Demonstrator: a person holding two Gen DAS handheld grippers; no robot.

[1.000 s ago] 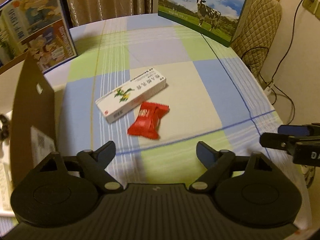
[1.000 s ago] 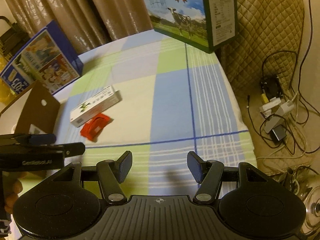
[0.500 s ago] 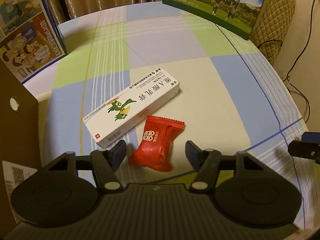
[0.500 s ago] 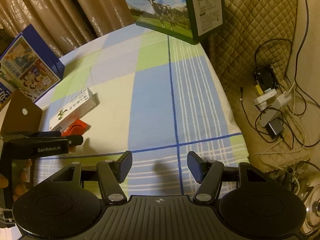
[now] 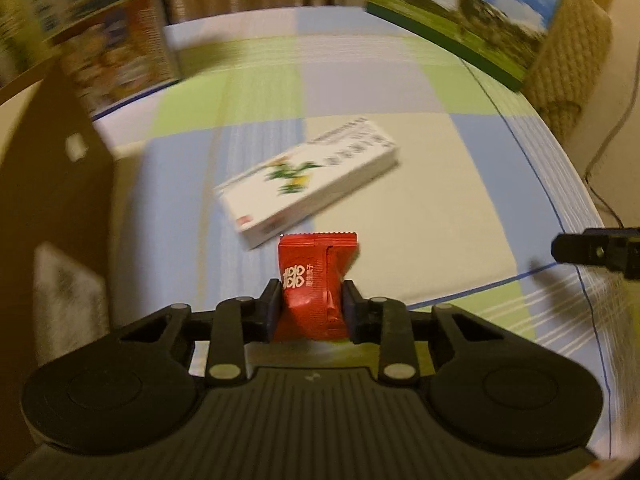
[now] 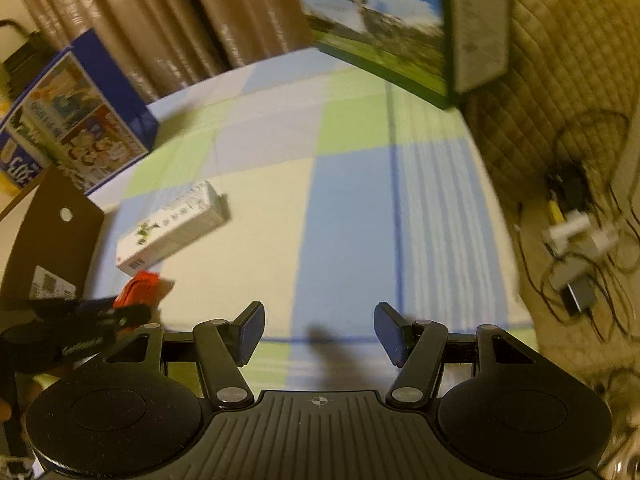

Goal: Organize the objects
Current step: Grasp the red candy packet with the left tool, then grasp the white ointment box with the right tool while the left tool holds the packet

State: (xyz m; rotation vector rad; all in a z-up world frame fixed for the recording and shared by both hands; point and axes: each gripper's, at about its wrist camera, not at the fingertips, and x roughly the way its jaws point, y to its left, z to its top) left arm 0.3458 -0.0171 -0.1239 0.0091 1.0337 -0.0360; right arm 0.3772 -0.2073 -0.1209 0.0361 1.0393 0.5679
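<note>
My left gripper (image 5: pixel 311 304) is shut on a red snack packet (image 5: pixel 316 276), held upright between its pads just above the checked tablecloth. Beyond the packet lies a long white box with a green bird print (image 5: pixel 308 184), flat on the cloth. In the right wrist view the same white box (image 6: pixel 172 230) lies at the left, and the red packet (image 6: pixel 138 294) shows in the left gripper (image 6: pixel 120 316). My right gripper (image 6: pixel 319 334) stands open over the table's near right part, with nothing between its fingers.
A brown cardboard box (image 5: pixel 52 208) stands at the left edge. A blue picture carton (image 6: pixel 76 124) stands at the back left and a milk carton with a cow (image 6: pixel 384 36) at the back right. Right of the table are a quilted chair (image 6: pixel 560 80) and cables (image 6: pixel 576 240) on the floor.
My left gripper went forward and down around the red packet, shut on it and lifted it upright off the cloth. The right gripper stayed open and shifted a little.
</note>
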